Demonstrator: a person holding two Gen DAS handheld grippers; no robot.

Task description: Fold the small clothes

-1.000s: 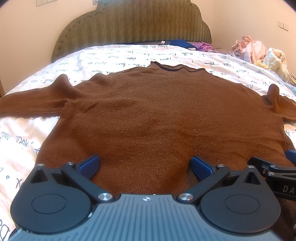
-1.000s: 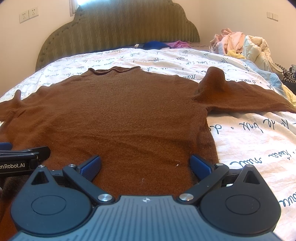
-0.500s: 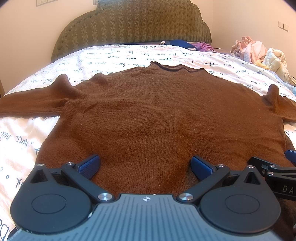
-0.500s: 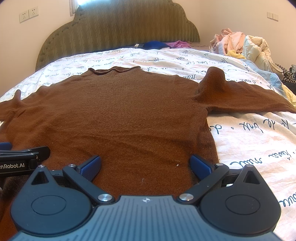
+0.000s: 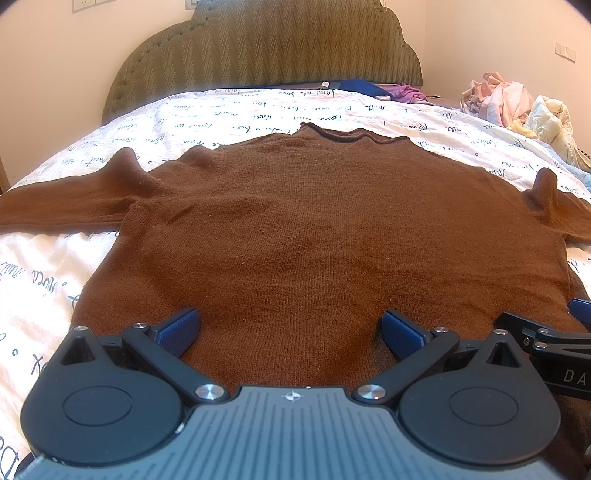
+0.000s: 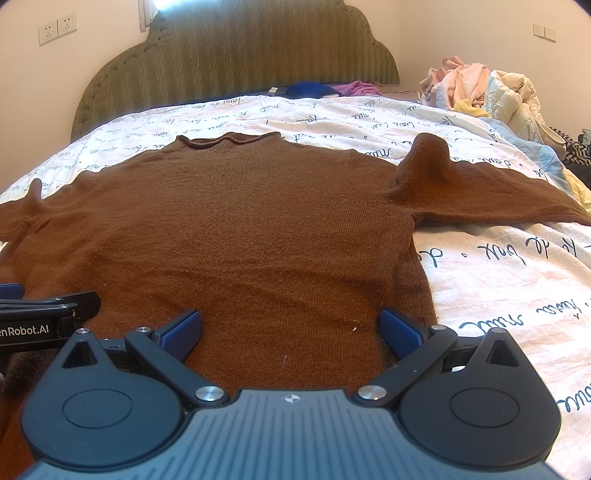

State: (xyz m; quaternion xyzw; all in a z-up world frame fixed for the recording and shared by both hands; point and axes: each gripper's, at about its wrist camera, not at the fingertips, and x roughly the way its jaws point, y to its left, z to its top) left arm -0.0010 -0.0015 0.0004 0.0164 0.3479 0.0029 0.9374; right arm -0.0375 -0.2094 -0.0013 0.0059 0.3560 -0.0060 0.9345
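Brown sweater (image 5: 317,229) spread flat across the middle of the bed (image 5: 229,110), neck toward the green headboard (image 5: 266,44) at the top of the frame, hem nearest the cameras.

Left wrist view, from left to right: left sleeve (image 5: 66,203) stretched out to the left edge over the white script-printed cover; left gripper (image 5: 291,330) at bottom centre, spread wide, blue pads (image 5: 179,328) apart with bare knit between them, holding nothing; part of the right gripper (image 5: 546,339) poking in at the lower right edge; a bump of fabric at the right shoulder, with that sleeve cut off by the frame. Pile of pale clothes (image 5: 513,107) in the upper right.

Right wrist view, from left to right: wall sockets (image 6: 57,27) in the upper left, seen whole only here; black arm of the left gripper (image 6: 48,314) with white lettering at the lower left edge; right gripper (image 6: 291,330) at bottom centre, likewise spread wide and empty, blue pads (image 6: 400,332) low above the hem, contact with the knit not clear. Sweater (image 6: 236,236) again across the middle, but here the right sleeve (image 6: 498,199) shown running out to the right edge, and the left sleeve lost off-frame. Clothes pile (image 6: 480,88) larger and clearer in the upper right, with a dark patterned item at the far right edge.
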